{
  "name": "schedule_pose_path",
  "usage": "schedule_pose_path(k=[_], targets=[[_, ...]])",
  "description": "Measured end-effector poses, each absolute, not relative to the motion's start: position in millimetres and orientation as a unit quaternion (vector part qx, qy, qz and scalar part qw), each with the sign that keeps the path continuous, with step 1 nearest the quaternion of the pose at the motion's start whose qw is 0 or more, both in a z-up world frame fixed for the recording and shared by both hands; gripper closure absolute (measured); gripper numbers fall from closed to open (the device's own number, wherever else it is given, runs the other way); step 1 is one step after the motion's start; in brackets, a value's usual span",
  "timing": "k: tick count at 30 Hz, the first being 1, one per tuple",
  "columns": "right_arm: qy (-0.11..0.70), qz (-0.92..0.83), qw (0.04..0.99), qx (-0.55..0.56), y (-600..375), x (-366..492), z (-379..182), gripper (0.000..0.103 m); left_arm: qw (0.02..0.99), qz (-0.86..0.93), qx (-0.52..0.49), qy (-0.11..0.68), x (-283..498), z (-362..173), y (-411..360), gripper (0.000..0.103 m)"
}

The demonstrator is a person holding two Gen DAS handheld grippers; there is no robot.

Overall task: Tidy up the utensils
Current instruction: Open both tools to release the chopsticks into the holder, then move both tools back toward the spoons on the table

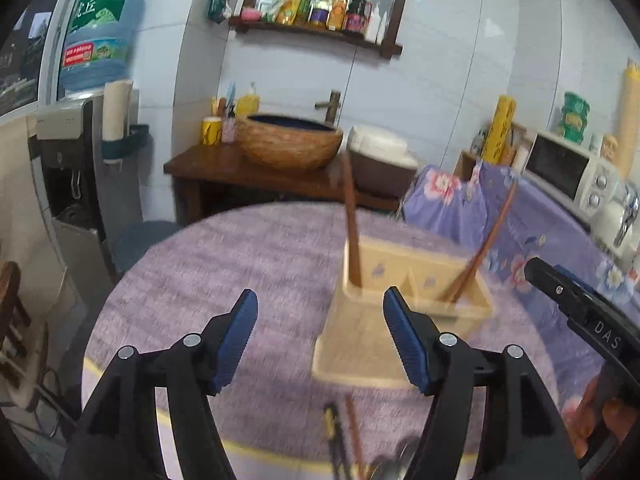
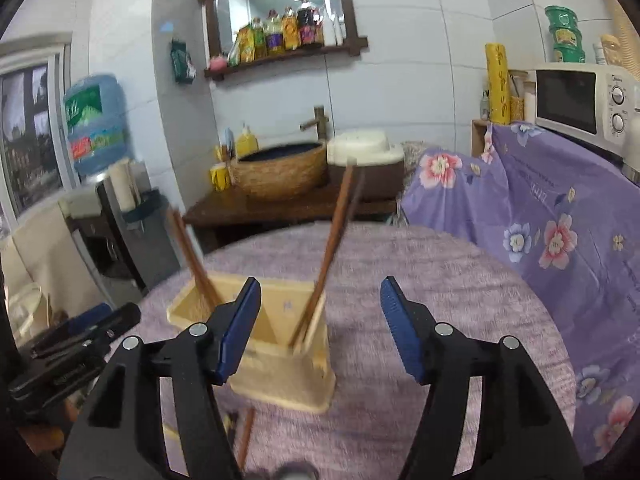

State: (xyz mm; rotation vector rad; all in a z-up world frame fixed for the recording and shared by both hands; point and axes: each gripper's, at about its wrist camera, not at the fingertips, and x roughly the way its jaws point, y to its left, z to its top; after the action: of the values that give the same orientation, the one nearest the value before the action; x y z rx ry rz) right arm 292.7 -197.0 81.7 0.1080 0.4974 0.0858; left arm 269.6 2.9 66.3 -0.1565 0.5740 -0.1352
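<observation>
A cream two-compartment utensil holder [image 1: 368, 344] [image 2: 280, 364] stands on the round purple-covered table [image 1: 224, 264] [image 2: 440, 288]. A brown chopstick [image 1: 352, 224] [image 2: 190, 256] leans in its left compartment. Another chopstick [image 1: 486, 236] [image 2: 330, 248] leans in the right one. My left gripper [image 1: 320, 336] is open, with nothing between its blue pads, just in front of the holder. My right gripper [image 2: 320, 328] is open too, empty, at the holder's right side. Loose utensils [image 1: 348, 436] [image 2: 246, 436] lie on the table near the front edge, blurred.
Behind the table stand a wooden counter with a woven basin [image 1: 290, 144] [image 2: 280, 174] and a rice cooker [image 1: 380, 160] [image 2: 366, 160]. A water dispenser [image 1: 80, 152] is at the left. At the right, floral cloth [image 2: 540, 208] covers a surface with a microwave [image 2: 580, 100].
</observation>
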Motion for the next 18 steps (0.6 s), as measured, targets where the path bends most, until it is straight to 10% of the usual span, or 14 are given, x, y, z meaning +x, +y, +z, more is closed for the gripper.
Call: schedule_pose_path(k=[18], targets=[[0.424, 0.042, 0.904, 0.036, -166.1, 224.8, -64.7, 0.048, 0.916, -0.045, -0.054, 0.396, 191.1, -52.1, 11.1, 0.048]])
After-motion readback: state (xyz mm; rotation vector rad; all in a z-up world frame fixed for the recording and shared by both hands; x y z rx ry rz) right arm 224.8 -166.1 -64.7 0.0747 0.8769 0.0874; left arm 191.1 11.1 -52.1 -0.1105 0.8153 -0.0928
